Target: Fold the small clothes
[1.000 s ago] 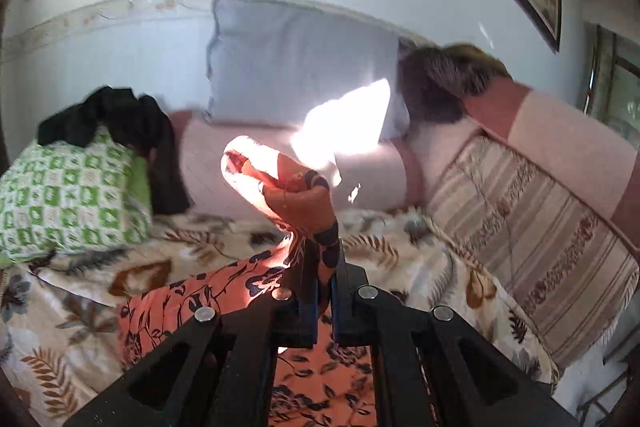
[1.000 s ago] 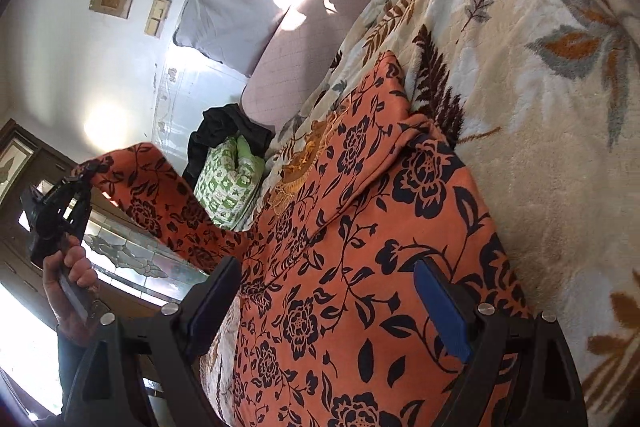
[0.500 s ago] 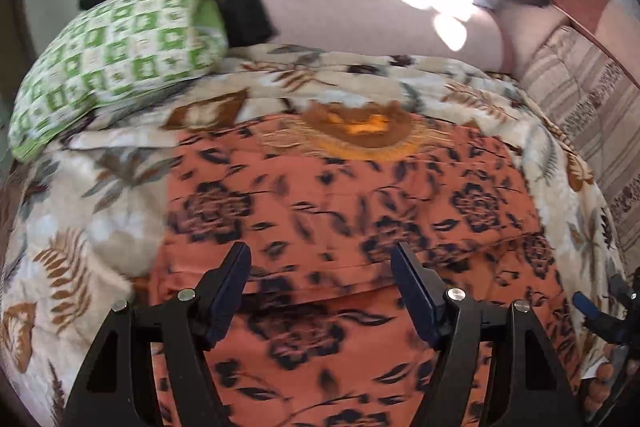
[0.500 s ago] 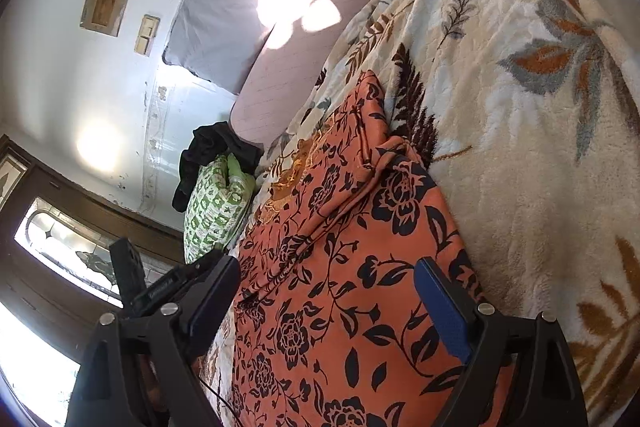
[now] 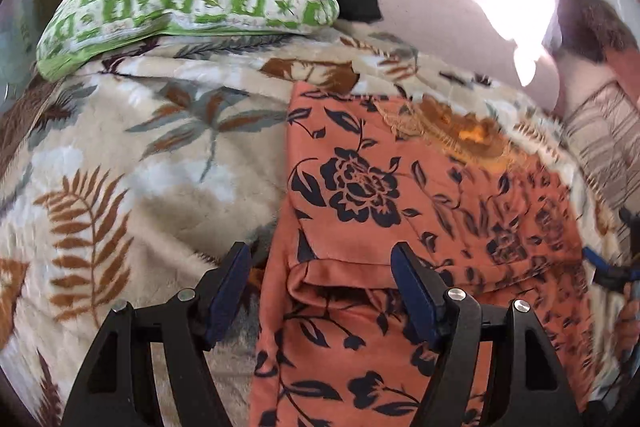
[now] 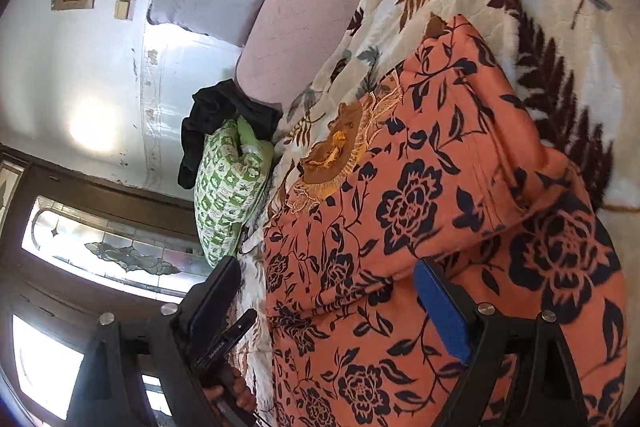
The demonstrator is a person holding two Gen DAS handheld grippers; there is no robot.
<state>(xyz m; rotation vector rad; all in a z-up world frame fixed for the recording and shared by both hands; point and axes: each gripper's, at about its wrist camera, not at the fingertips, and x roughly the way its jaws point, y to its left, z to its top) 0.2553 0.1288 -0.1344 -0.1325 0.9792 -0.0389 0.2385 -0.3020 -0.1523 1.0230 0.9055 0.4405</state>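
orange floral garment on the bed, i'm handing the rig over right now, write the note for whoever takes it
Left hand-held gripper: open, empty, over the garment's left edge.
Right hand-held gripper: open, empty, above its lower part.
The orange garment with dark floral print lies flat on the leaf-patterned cream blanket, embroidered neckline at the far end, both side parts folded onto the body.
Left: fold it lengthwise into a compact stack, probably hem toward the neckline.

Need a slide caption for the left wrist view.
Open left gripper hovers over the orange floral garment, folded on a leaf-print blanket.
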